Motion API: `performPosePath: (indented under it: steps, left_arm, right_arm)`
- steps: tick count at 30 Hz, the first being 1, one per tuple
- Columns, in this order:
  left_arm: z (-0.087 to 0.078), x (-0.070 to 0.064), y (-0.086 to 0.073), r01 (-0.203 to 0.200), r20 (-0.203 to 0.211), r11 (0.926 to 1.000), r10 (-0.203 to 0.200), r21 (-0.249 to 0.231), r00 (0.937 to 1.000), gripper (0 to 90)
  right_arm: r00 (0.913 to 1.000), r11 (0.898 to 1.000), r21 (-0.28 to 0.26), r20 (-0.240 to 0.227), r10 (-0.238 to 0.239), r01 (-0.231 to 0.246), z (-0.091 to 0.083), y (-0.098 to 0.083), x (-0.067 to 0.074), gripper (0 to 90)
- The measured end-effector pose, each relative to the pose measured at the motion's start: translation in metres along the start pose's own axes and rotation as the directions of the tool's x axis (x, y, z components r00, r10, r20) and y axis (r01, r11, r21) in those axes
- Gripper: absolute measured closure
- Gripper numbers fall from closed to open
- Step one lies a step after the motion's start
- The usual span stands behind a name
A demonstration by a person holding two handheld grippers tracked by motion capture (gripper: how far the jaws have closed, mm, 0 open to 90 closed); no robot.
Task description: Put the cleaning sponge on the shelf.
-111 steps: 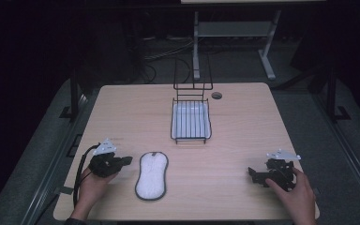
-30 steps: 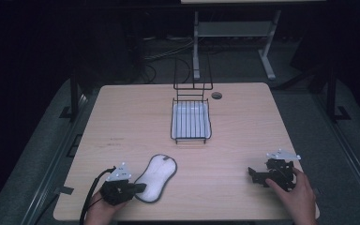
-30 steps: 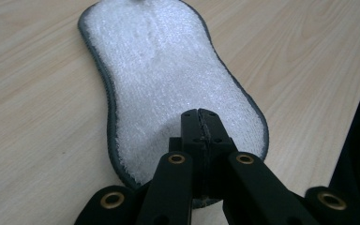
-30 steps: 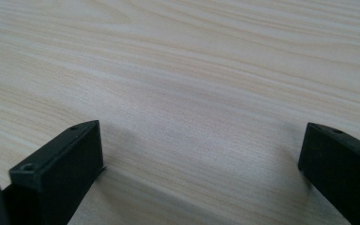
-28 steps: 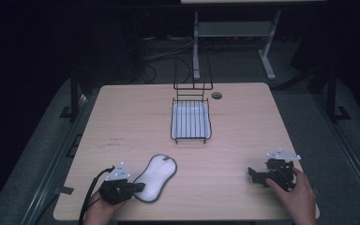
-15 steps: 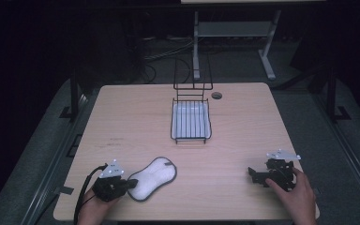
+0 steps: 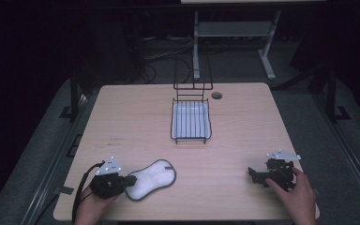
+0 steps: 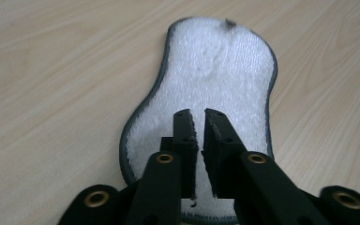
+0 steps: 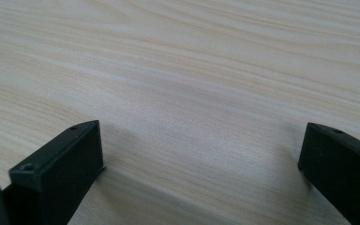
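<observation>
Fingers (image 8: pixel 196 123) just parting above white fluffy pad (image 8: pixel 211 79), dark-edged, flat on table (image 7: pixel 136 117).

The high view is dim overall: the wooden table (image 7: pixel 243 136) is the lit part, and the floor and room around it sink into near black. It is soft and grainy, so fine detail blurs. In the two gripper views the light is even and bright on the wood, without glare; faint soft shadows lie on the table under the black jaws, whose nearest parts are out of focus
</observation>
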State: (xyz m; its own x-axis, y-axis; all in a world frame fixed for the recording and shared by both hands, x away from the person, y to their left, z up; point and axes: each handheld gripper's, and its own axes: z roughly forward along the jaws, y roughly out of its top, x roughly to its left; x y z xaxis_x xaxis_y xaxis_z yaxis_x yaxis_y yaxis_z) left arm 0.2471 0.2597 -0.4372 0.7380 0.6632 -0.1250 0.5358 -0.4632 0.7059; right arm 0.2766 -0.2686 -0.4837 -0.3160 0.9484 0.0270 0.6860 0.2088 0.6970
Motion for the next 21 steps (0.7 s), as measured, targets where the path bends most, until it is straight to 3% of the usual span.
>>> performPosePath:
  steps: [4,7,8,12,21]
  left_arm:
    - [0.0,0.002,0.005,-0.001,0.004,0.9999,0.001,-0.011,1.0,71.7]
    - [0.0,0.003,0.009,-0.004,0.005,0.9999,0.004,-0.016,1.0,58.6]
    - [0.001,0.005,0.011,-0.003,0.015,0.9999,0.003,-0.014,0.9999,58.6]
    - [0.008,0.007,0.017,-0.026,0.036,0.9997,0.026,-0.002,0.999,44.3]
    - [0.023,0.011,0.028,-0.059,0.054,0.998,0.058,0.022,0.9969,26.4]
  right_arm:
    - [1.0,1.0,0.0,0.0,0.001,-0.001,0.0,0.0,0.0,0.0]
    - [1.0,1.0,0.0,-0.001,0.001,-0.001,0.0,0.0,0.0,0.0]
    - [1.0,1.0,0.0,0.0,-0.001,0.001,0.0,0.0,0.0,0.0]
    - [1.0,1.0,-0.001,0.0,0.0,0.0,0.0,0.0,0.0,0.0]
    - [1.0,1.0,0.0,0.001,0.002,-0.002,0.0,0.0,0.0,0.0]
